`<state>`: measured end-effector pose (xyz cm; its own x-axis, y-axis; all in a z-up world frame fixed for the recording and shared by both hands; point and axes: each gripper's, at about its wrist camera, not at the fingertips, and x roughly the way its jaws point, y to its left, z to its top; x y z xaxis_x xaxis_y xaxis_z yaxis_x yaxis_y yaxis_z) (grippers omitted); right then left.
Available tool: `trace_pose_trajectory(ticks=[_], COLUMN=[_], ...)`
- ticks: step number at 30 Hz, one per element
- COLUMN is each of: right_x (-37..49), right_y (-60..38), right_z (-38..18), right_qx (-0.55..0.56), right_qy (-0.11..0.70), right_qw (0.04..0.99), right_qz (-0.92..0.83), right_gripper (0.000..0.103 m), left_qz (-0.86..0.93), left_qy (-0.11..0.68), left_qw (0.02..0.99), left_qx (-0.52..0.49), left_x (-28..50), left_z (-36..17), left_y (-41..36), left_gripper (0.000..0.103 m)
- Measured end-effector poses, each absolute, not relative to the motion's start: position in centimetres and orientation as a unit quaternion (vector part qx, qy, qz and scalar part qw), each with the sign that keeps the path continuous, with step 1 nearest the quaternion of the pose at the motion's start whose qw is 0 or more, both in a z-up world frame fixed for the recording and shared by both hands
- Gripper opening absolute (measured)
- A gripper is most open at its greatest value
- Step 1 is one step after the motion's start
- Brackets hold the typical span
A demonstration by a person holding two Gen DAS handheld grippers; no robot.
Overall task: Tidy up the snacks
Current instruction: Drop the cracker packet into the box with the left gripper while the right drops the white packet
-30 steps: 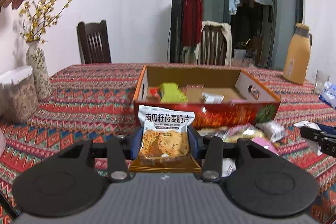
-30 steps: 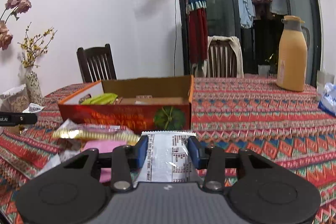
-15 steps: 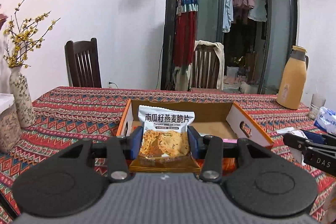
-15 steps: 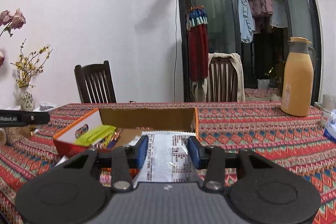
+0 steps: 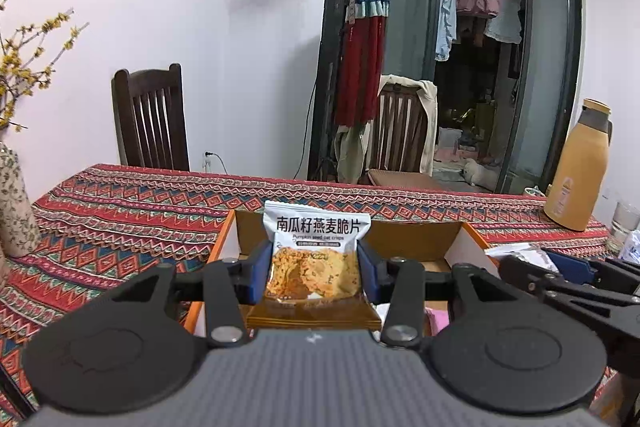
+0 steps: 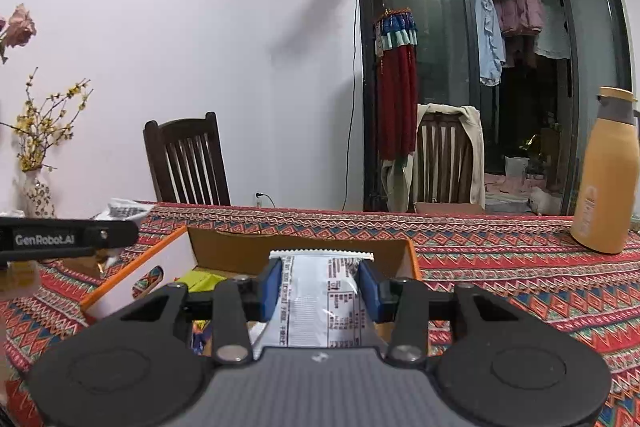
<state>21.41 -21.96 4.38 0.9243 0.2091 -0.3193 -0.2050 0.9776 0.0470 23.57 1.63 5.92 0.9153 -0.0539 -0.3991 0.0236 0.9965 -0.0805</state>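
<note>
A dining table draped in a red patterned tablecloth [image 5: 132, 211] fills the lower scene, with a white wall and a dark glass sliding door [image 6: 516, 67] behind it.

Nearest the lens in the left wrist view, the left gripper [image 5: 316, 273] is clamped on a crisp packet [image 5: 316, 251] — white top with printed characters, orange lower half — held upright between the blue pads, one pressing each side edge. In the right wrist view the right gripper [image 6: 320, 291] likewise grasps a silver-white packet [image 6: 320, 303], its printed back facing the camera and its crimped upper edge standing above the pads.

Just beyond both grippers lies an open cardboard box [image 6: 304, 247] with orange rims and a hand-hole in its left wall; both held packets are above its near part. Inside the box, a yellow-green packet [image 6: 200, 281] shows beside the right gripper's left finger. In the left wrist view the right gripper appears at the right edge [image 5: 568, 279], level with the box.

Farther back on the cloth stand a tan thermos jug [image 6: 604, 179] at the right and a patterned vase [image 6: 38, 193] of yellow blossoms at the left. Beyond the table's far edge are two dark wooden chairs — one [image 5: 150, 119] against the wall, the other [image 6: 446, 155] draped with a pale garment before the door, where clothes hang behind the glass.
</note>
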Motion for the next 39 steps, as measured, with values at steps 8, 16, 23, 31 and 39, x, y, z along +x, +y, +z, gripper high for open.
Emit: trace_pose_trajectory(ticks=[8,16,23,31,39], right_x=[24.6,25.7,25.2,25.1,24.8], right_y=[-21.5,-21.6,-22.0,-22.5,-22.7], right_z=[1.4,-0.1,-0.1,-0.3,-0.2], right_qx=[0.015,0.016,0.025,0.047,0.051], right_qy=[0.185,0.208,0.205,0.211,0.209], right_qw=[0.978,0.973,0.975,0.973,0.974], right_qz=[0.097,0.099,0.086,0.077,0.074], right_gripper=[0.041,0.042,0.097,0.103,0.103], left_qz=[-0.002,0.006,0.015,0.021,0.026], left_qy=[0.211,0.241,0.22,0.205,0.206], left_qw=[0.976,0.97,0.974,0.977,0.977], left_qx=[-0.043,-0.038,-0.048,-0.057,-0.059], left_x=[26.8,28.5,27.4,26.6,26.3], left_z=[3.5,1.1,1.4,1.8,2.0], left_y=[1.8,2.4,2.7,2.8,2.6], left_gripper=[0.046,0.046,0.088,0.103,0.103])
